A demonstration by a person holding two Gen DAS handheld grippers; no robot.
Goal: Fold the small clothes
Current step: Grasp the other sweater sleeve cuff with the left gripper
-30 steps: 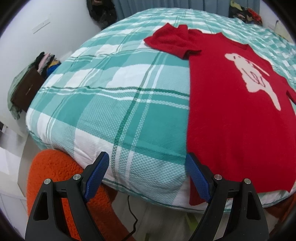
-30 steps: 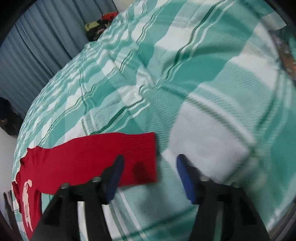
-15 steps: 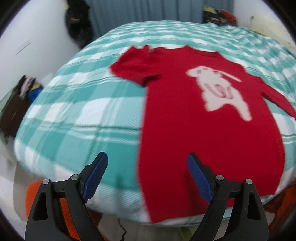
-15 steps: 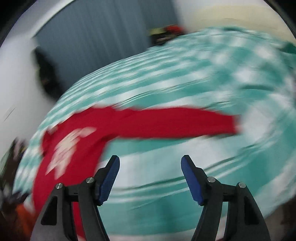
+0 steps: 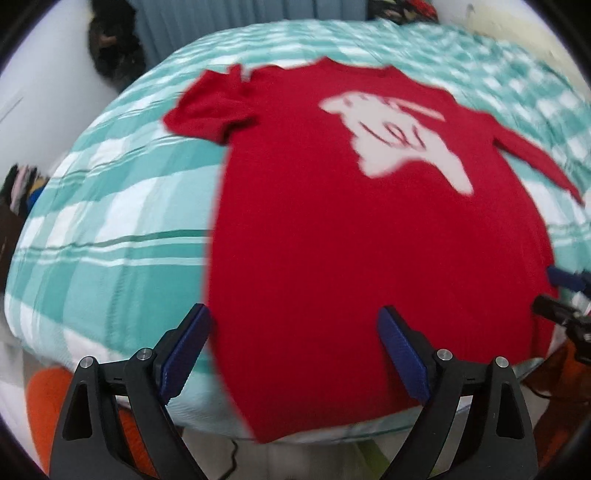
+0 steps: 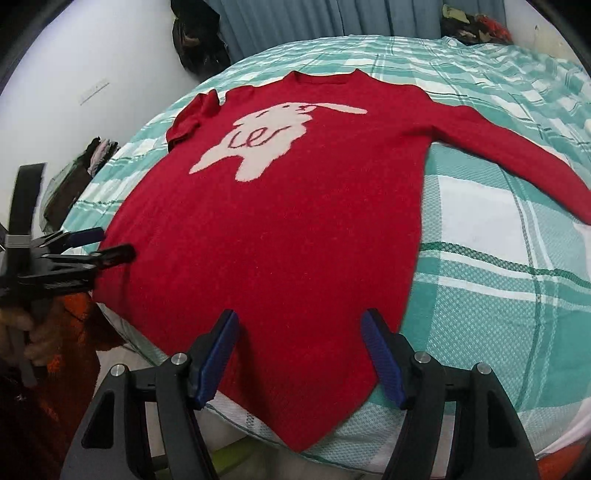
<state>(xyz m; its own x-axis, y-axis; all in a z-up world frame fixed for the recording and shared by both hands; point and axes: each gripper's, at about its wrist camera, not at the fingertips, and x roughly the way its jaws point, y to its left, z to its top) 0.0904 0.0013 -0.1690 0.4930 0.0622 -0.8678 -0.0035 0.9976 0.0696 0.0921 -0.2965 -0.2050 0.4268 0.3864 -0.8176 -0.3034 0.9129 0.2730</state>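
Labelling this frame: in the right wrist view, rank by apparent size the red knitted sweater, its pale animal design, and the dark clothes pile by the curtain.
1. Red knitted sweater
2. Pale animal design
3. Dark clothes pile, though it lies farther away, so its true size is unsure.

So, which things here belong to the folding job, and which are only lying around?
Part of the job:
- red sweater, spread flat on the checked bedspread
- left gripper, open, nothing held
- right gripper, open, nothing held

Just lying about:
- pile of clothes at the far end of the bed
- dark bag hanging by the curtain
- clothes heap beside the bed
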